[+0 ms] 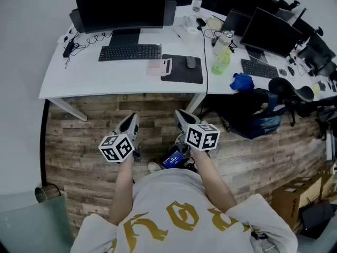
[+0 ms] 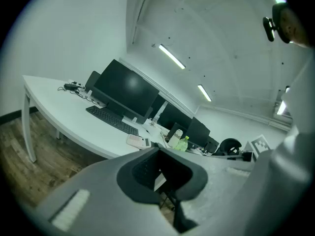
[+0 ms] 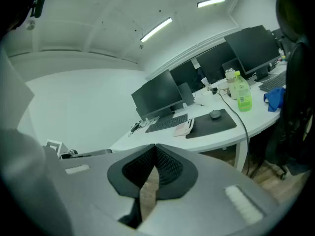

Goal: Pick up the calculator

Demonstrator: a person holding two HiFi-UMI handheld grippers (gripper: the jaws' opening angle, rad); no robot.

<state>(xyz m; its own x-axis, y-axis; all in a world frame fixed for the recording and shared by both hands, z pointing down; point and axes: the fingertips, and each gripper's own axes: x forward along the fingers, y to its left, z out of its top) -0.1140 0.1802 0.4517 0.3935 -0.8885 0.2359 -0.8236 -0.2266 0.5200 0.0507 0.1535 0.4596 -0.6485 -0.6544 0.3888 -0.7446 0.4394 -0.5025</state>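
The calculator point(image 1: 158, 67) is a pale pink slab lying on the white desk point(image 1: 95, 80), between the keyboard and the black mouse pad. It also shows small in the left gripper view as the calculator point(image 2: 137, 140), and in the right gripper view as the calculator point(image 3: 184, 127). Both grippers hang low over the wood floor, close to the person's body and well short of the desk. My left gripper point(image 1: 130, 121) point(image 2: 159, 150) has its jaws together with nothing held. My right gripper point(image 1: 181, 115) point(image 3: 155, 146) is likewise shut and empty.
A keyboard point(image 1: 130, 52) and a monitor point(image 1: 121, 7) stand left of the calculator. A mouse point(image 1: 191, 62) lies on the mouse pad point(image 1: 182, 75). A green bottle point(image 1: 221, 62), a dark bag point(image 1: 258, 115), a cardboard box point(image 1: 297, 199) and a metal bin point(image 1: 46, 193) are around.
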